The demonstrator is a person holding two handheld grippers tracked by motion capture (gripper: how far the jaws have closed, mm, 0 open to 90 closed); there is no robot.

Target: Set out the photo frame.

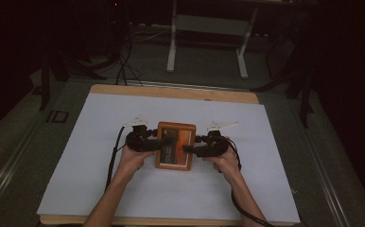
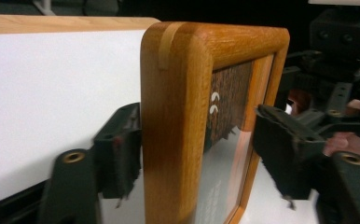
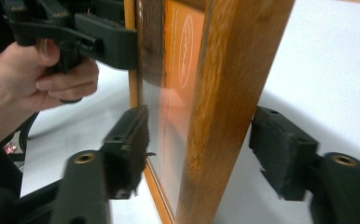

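Note:
A wooden picture frame [image 1: 175,145] with an orange and brown print under glass stands tilted up at the middle of the white sheet [image 1: 91,156]. My left gripper [image 1: 158,144] clamps its left side edge. In the left gripper view one pad presses the frame's [image 2: 178,116] back and the other sits at the glass side, the left gripper [image 2: 194,154] straddling the rounded corner. My right gripper [image 1: 191,149] holds the opposite side edge. In the right gripper view the right gripper [image 3: 199,149] has its pads on both faces of the frame [image 3: 229,93]. A hand [image 3: 33,79] grips the other gripper beyond.
The white sheet covers a wooden table [image 1: 171,91] whose bare edge shows at the back. Beyond it on the dark floor are a white desk stand [image 1: 209,42] and loose cables [image 1: 124,66]. Each gripper trails a black cable [image 1: 110,161] toward the near edge.

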